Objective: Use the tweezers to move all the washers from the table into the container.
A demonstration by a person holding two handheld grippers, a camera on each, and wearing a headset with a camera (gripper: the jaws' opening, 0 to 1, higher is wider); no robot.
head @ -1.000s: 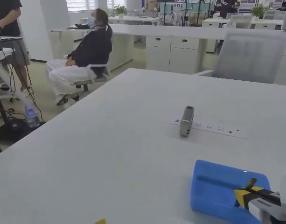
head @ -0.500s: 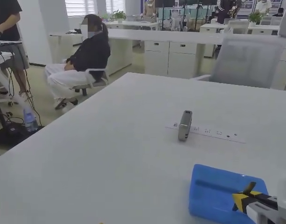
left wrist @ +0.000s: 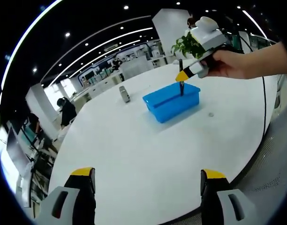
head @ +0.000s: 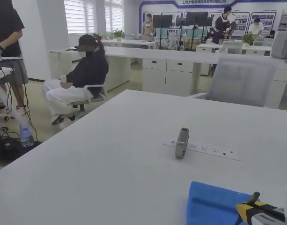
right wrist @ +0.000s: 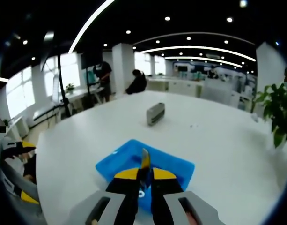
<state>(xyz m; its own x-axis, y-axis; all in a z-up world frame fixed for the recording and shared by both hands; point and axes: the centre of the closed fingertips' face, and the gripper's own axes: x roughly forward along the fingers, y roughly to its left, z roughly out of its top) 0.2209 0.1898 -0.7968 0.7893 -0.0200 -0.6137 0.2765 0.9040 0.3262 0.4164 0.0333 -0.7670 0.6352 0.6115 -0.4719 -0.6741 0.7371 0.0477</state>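
While the white table [head: 110, 178] bears the blue container [left wrist: 171, 101] near its near edge, the right gripper [right wrist: 145, 175], clenched on the tweezers [right wrist: 145, 160], should part their tip low inside it, with the left gripper [left wrist: 147, 174] idle and wide open, a grey box [head: 181, 142] well clear, and one likely washer [left wrist: 210, 114] lying beside the container.

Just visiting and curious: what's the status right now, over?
Left gripper: jaws open, empty. Right gripper shut on tweezers over blue container. Possible washer beside it. Nothing blocking.

Bright ceiling lights, soft blur (fisheye edge distortion)
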